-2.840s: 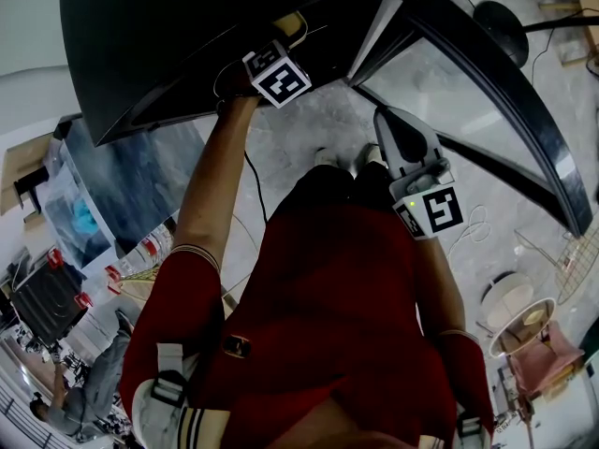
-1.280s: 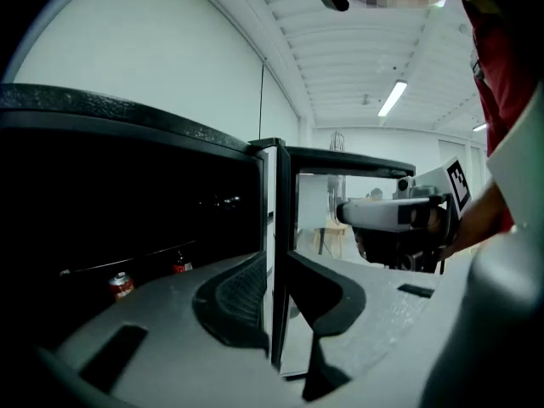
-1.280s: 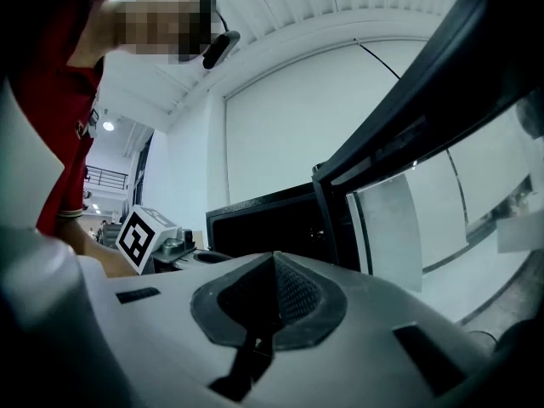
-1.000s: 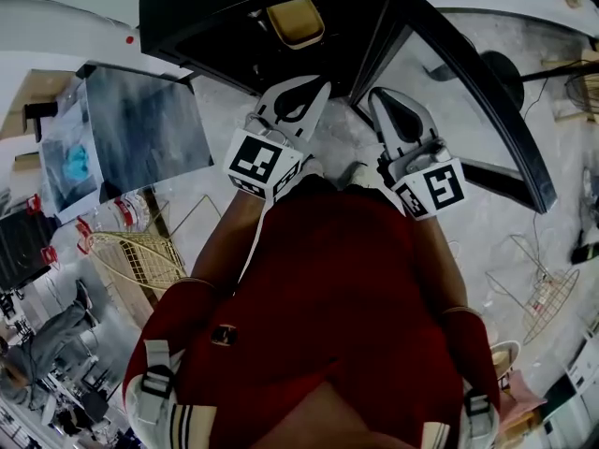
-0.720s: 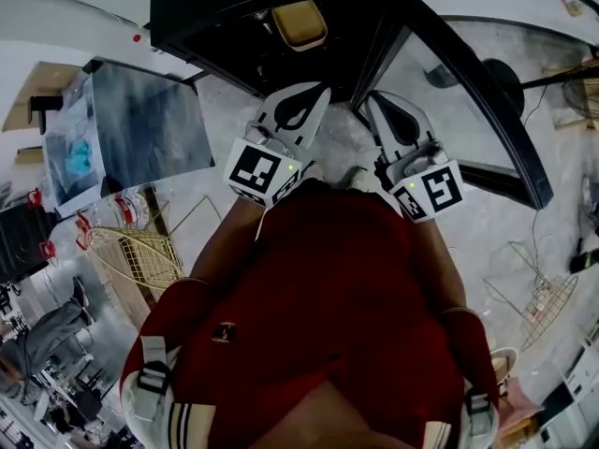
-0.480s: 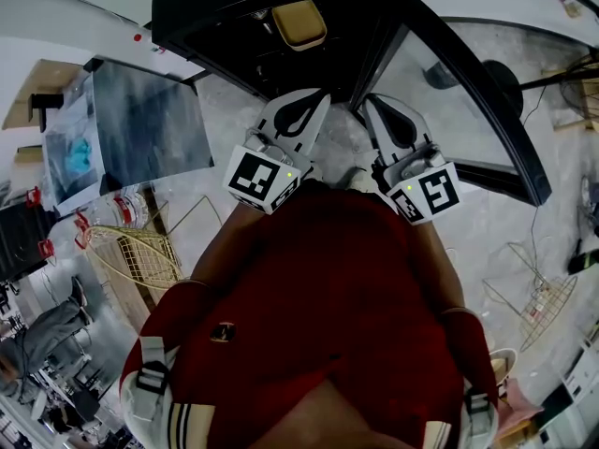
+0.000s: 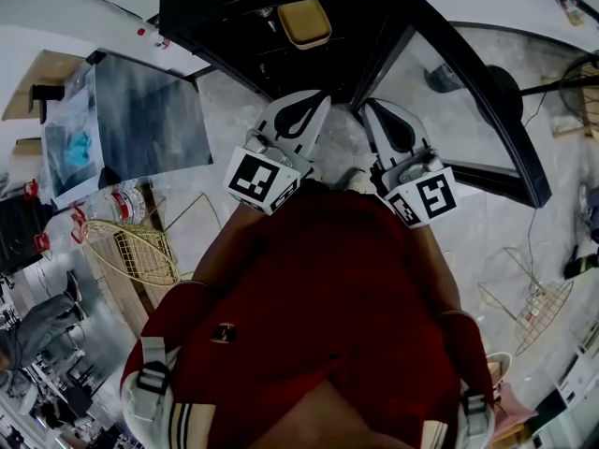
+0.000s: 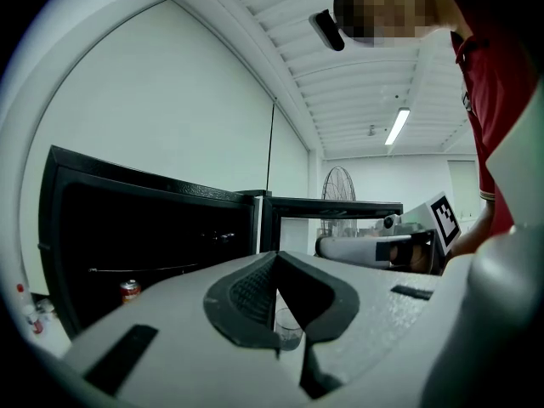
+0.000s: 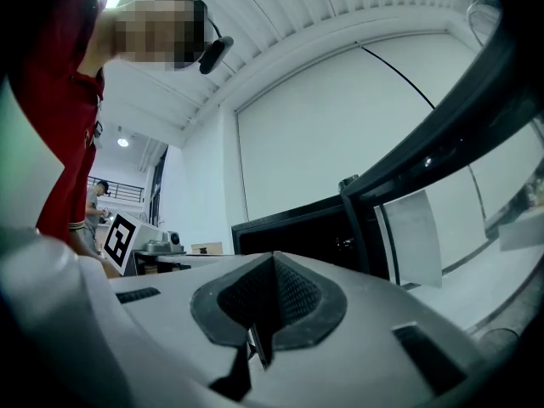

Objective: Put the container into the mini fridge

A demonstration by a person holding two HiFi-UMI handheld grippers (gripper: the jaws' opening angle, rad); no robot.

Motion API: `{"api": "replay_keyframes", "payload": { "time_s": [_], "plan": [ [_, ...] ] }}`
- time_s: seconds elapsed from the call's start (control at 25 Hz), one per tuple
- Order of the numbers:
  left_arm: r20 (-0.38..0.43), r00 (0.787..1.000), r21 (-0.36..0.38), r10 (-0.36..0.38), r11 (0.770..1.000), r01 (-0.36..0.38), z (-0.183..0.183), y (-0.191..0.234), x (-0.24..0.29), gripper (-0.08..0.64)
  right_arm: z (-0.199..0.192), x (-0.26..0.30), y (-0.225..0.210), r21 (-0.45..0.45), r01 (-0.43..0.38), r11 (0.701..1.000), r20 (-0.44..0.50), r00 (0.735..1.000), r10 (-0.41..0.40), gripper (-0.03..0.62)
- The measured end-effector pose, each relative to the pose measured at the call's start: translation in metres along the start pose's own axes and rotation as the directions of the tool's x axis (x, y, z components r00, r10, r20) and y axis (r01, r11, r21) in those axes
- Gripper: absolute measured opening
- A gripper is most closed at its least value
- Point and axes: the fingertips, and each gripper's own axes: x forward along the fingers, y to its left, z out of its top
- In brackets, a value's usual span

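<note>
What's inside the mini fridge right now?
A tan-lidded container sits inside, and the left gripper view shows a red can low down. The rest of the mini fridge interior is too dark to read.

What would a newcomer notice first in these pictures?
The tan container sits inside the open black mini fridge at the top of the head view. Below it, the left tool and right tool, both shut and empty, lie side by side above a red shirt.

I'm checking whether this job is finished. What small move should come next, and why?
Probably reach the right hand-held gripper to the open door and push it shut: the container already sits inside the fridge, and this gripper and the left hand-held gripper are both shut and empty.
</note>
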Motion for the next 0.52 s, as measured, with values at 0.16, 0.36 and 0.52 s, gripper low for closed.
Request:
{"api": "replay_keyframes", "payload": {
  "time_s": [0.16, 0.36, 0.52],
  "plan": [
    [0.0, 1.0, -0.007, 0.01, 1.0, -0.01, -0.002, 0.005, -0.003, 0.006, -0.002, 0.001, 0.0, 0.0, 0.004, 1.0, -0.001, 1.0, -0.004, -0.002],
    [0.006, 1.0, -0.007, 0.013, 1.0, -0.013, -0.002, 0.007, -0.005, 0.006, -0.004, 0.002, -0.001, -0.002, 0.007, 1.0, -0.004, 1.0, -0.007, -0.002],
    [0.011, 1.0, -0.008, 0.013, 1.0, -0.013, 0.0, 0.011, -0.007, 0.006, -0.004, 0.006, 0.002, -0.004, 0.006, 1.0, -0.006, 1.0, -0.006, -0.002]
  ]
}}
